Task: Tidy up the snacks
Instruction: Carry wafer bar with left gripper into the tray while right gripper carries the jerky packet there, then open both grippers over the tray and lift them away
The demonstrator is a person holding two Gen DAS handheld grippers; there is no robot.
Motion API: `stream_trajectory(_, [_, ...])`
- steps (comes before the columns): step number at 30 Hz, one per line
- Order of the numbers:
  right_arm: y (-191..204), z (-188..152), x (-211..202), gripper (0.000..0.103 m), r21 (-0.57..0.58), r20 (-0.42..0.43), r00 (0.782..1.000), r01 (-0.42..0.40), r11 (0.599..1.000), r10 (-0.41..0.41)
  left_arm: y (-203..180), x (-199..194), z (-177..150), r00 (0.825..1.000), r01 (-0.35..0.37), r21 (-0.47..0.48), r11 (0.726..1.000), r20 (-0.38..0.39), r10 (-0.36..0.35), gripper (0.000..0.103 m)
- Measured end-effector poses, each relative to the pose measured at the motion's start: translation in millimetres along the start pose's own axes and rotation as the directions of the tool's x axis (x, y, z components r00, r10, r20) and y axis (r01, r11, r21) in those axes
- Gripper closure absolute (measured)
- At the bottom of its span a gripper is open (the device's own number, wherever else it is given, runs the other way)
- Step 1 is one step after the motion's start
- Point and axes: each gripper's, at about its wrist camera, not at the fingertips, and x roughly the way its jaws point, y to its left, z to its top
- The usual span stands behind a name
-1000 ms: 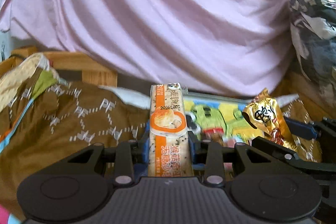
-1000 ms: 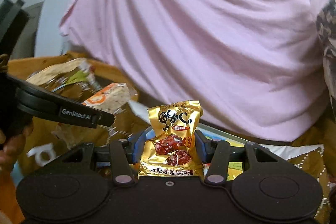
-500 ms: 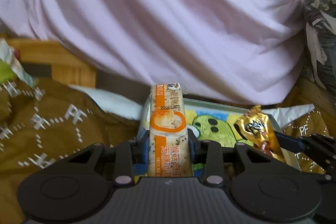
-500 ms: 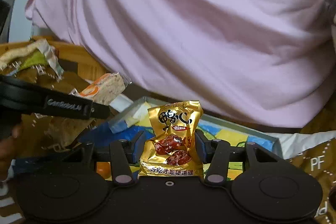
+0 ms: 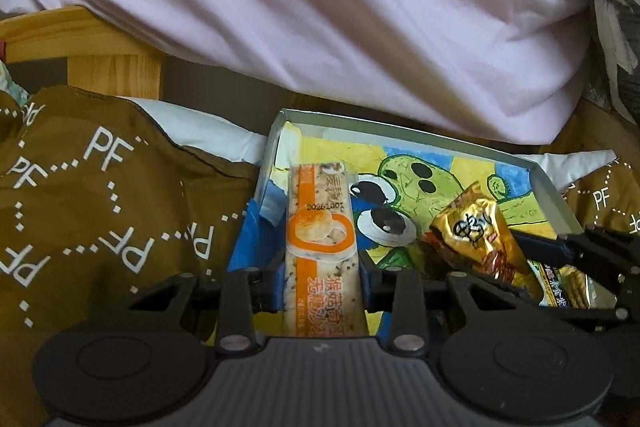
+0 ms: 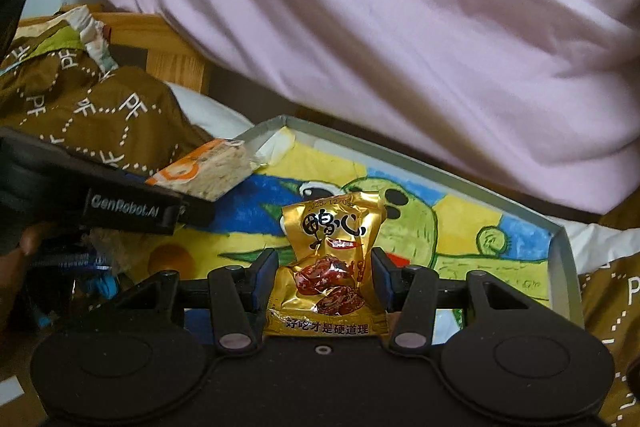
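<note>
The left tongs [image 5: 322, 277] hold the orange bar [image 5: 321, 239] and the right tongs [image 6: 324, 281] hold the gold packet [image 6: 330, 267], both above the tray [image 6: 562, 267]. Lower each one flat at 12 o'clock, apart, before opening.

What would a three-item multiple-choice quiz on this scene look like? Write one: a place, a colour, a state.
1. The tray lies:
A. beneath both held snacks
B. on a shelf
C. upside down

2. The right gripper's packet is:
A. green
B. gold
C. white

3. The left gripper is:
A. open, empty
B. out of view
C. shut on the bar

Answers: 1 A, the tray's cartoon floor shows under both snacks; 2 B, shiny gold wrapper; 3 C, fingers press the bar's sides.
</note>
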Motion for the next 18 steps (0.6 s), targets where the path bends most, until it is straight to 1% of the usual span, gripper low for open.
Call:
stream_trajectory(5, [2.4, -2.6, 2.8, 0.051, -0.019, -0.007, 1.0, -0.003, 1.0, 0.003, 0.5, 5.8, 1.1, 1.0, 0.001, 0.005, 1.0, -0.008, -0.001, 0.066])
stream_trajectory(11, [7.8, -2.9, 5.4, 0.05, -0.034, -0.018, 1.0, -0.017, 0.999, 0.016, 0.4, 12.0, -1.5, 0.999, 0.006, 0.016, 1.0, -0.035, -0.006, 0.066])
stream_trajectory(14, [10.4, -2.8, 6.3, 0.05, -0.042, -0.016, 1.0, -0.023, 0.999, 0.022, -0.9, 11.8, -1.7, 1.0, 0.002, 0.03, 1.0, -0.031, -0.001, 0.066])
stream_trajectory(18, [15.9, -2.0, 9.2, 0.049, -0.062, -0.01, 1.0, -0.028, 0.998, 0.028, -0.4, 12.3, -1.3, 1.0, 0.004, 0.026, 1.0, -0.029, -0.003, 0.065])
